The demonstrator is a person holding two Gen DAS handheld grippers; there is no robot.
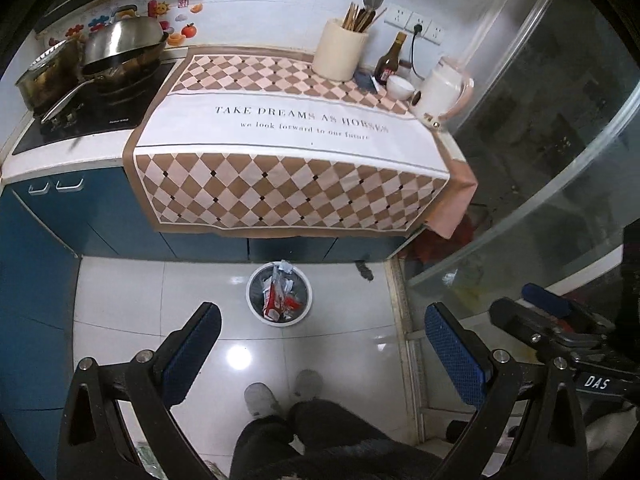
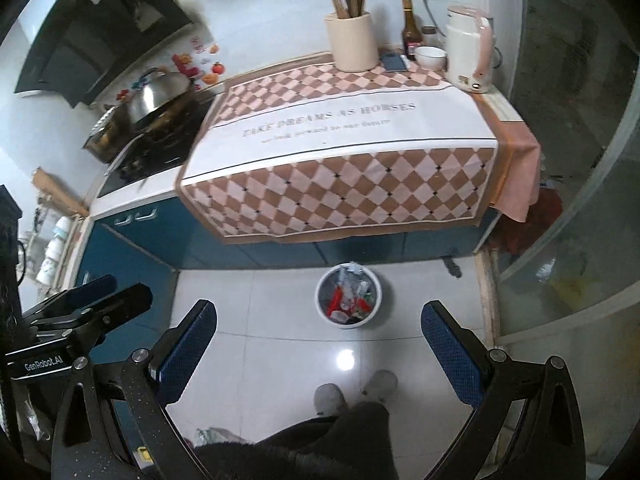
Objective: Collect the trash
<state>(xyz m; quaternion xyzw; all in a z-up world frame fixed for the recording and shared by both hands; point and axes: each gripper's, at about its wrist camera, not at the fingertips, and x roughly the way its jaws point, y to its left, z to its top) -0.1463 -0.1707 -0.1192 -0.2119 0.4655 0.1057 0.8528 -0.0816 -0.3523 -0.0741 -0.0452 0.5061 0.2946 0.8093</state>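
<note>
A small white trash bin [image 1: 256,312] stands on the tiled floor in front of the blue cabinets, holding red and white wrappers [image 1: 280,296]; it also shows in the right wrist view [image 2: 325,312] with its wrappers [image 2: 348,294]. My left gripper [image 1: 322,320] is open and empty, held high above the floor, with the bin between its fingers in view. My right gripper [image 2: 318,318] is open and empty at about the same height. The checkered cloth [image 1: 280,140] on the counter carries no loose trash; it also shows in the right wrist view [image 2: 340,152].
At the counter's back stand a utensil holder [image 1: 340,54], a brown bottle [image 1: 390,62], a white bowl [image 1: 400,87] and a white kettle [image 1: 440,90]. A wok [image 1: 124,46] sits on the stove at left. A glass partition [image 1: 540,180] rises at right. My shoes [image 1: 280,394] are below.
</note>
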